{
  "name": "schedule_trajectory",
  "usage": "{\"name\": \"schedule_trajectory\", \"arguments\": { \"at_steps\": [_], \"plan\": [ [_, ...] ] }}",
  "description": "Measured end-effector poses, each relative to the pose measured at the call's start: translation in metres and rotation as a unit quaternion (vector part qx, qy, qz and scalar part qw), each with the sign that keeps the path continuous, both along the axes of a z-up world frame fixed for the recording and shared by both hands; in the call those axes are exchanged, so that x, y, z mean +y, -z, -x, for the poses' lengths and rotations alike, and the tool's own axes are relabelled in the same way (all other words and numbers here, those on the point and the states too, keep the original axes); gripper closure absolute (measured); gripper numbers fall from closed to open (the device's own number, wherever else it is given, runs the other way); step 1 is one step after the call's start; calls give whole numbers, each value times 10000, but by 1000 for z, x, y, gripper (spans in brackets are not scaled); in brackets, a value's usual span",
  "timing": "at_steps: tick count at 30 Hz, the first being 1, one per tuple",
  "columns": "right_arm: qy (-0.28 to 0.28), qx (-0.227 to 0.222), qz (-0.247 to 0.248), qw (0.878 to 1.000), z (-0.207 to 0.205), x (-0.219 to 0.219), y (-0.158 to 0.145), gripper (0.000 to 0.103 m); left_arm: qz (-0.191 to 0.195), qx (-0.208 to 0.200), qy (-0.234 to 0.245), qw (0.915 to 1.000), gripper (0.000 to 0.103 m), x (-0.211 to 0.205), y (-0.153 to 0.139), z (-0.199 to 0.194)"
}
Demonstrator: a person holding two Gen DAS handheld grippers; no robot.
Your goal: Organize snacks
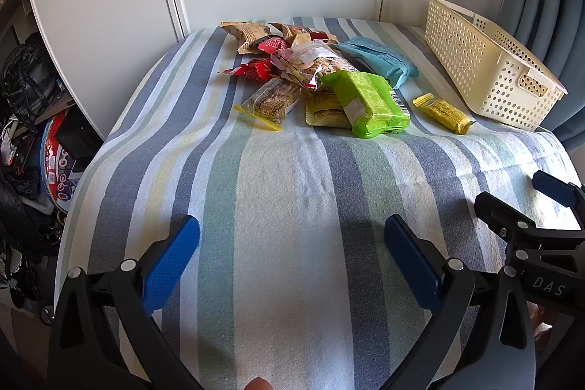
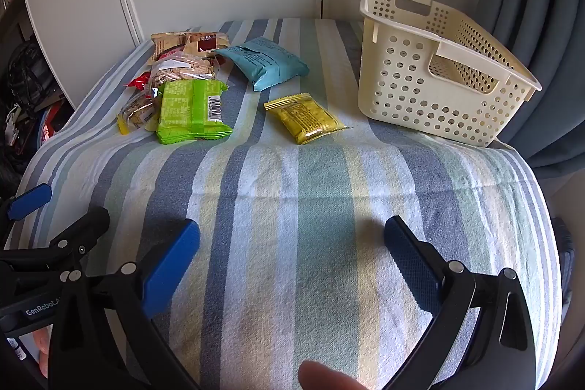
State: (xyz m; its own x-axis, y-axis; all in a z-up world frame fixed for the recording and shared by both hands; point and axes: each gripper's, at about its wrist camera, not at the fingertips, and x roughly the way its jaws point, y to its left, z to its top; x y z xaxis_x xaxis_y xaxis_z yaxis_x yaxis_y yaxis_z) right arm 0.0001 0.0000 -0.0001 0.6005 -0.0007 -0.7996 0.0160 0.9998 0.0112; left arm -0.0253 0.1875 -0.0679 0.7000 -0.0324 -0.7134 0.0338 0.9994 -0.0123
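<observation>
both my grippers are hovering low over the striped towel point(image 2: 292, 207), left gripper point(image 1: 291, 236) and right gripper point(image 2: 291, 236), jaws spread wide with nothing in them. the snacks are still piled at the far side, with the cream basket point(image 2: 420, 97) off to the right looking empty so far. i'd start with the yellow packet point(image 2: 305, 117), since it lies alone nearest the basket: come in flat, pinch a crimped edge, lift clear before swinging over the rim. the green pack point(image 2: 192, 110) shows a barcode, its print too small to read. i can read "das" on the right gripper's body and "genrobot" on the left one's.
</observation>
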Motion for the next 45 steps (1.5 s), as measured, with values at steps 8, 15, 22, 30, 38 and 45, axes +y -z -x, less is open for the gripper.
{"name": "schedule_trajectory", "arguments": {
  "at_steps": [8, 15, 22, 30, 38, 45],
  "plan": [
    [1, -2, 16, 10000, 0, 1, 0, 5, -2, -5, -1, 10000, 2, 0, 0, 1],
    [3, 0, -4, 10000, -1, -1, 0, 5, 0, 9, -13, 10000, 2, 0, 0, 1],
    [-32, 21, 20, 10000, 4, -2, -3, 5, -4, 19, -13, 10000, 2, 0, 0, -2],
    [-152, 110, 59, 9998, -1, 1, -1, 5, -15, 15, -12, 10000, 2, -1, -1, 0],
    [-198, 130, 60, 9997, -3, 1, -1, 5, -14, 17, -12, 10000, 2, -1, -2, 1],
    [-268, 134, 59, 9995, -5, 2, -3, 5, -22, 19, -19, 10000, 2, -2, -2, 2]
  ]
}}
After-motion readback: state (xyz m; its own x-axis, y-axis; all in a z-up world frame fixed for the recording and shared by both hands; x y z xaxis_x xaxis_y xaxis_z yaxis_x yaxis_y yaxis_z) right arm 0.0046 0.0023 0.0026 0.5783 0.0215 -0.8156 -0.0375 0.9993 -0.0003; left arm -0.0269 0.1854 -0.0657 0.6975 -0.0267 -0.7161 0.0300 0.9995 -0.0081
